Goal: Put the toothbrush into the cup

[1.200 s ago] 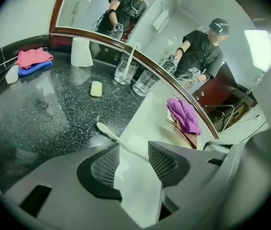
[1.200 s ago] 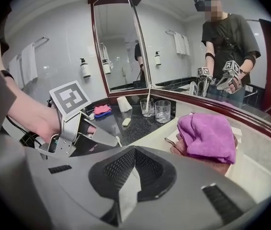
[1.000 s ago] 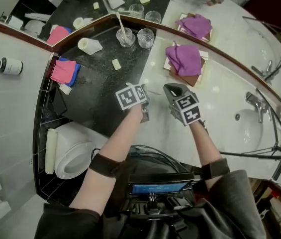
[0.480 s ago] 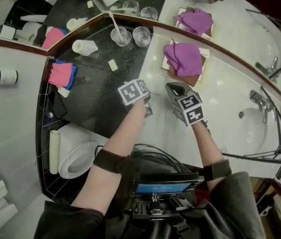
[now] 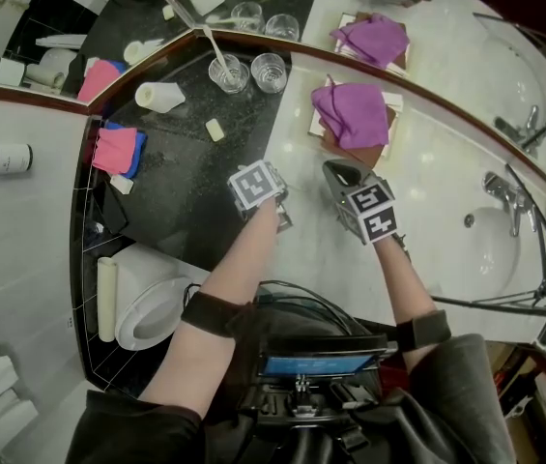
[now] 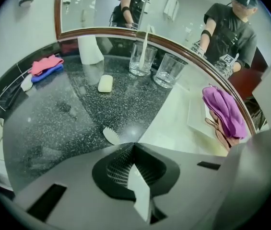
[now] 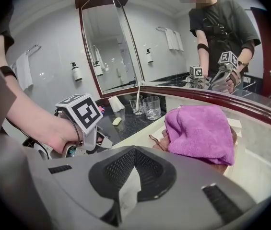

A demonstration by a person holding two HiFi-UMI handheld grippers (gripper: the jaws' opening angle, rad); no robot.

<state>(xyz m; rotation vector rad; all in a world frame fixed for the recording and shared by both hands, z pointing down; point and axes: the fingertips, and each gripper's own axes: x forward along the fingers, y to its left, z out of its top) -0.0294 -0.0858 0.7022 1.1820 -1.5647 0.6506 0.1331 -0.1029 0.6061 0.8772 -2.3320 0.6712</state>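
Note:
A white toothbrush lies on the black granite counter (image 6: 53,123); only its bristle head (image 6: 109,135) shows, poking out just left of my left gripper (image 6: 134,145). The jaws have just been closing and now stand shut over the handle, which they hide. In the head view my left gripper (image 5: 280,222) points steeply down at the counter's edge. At the back by the mirror stand a glass cup (image 5: 222,73) (image 6: 141,59) holding another white toothbrush and an empty glass cup (image 5: 269,72) (image 6: 169,71). My right gripper (image 5: 335,172) (image 7: 134,150) hovers shut and empty beside the left.
A purple towel (image 5: 355,114) (image 7: 200,128) lies on a tray to the right of the glasses. A soap bar (image 5: 215,130), a tipped white roll (image 5: 157,96) and a pink cloth (image 5: 118,148) sit on the black counter. The basin (image 5: 490,249) and tap (image 5: 504,193) are far right; a toilet (image 5: 147,307) is below left.
My left gripper has dipped closer to the counter and tilted more steeply. The right gripper has drifted slightly alongside it.

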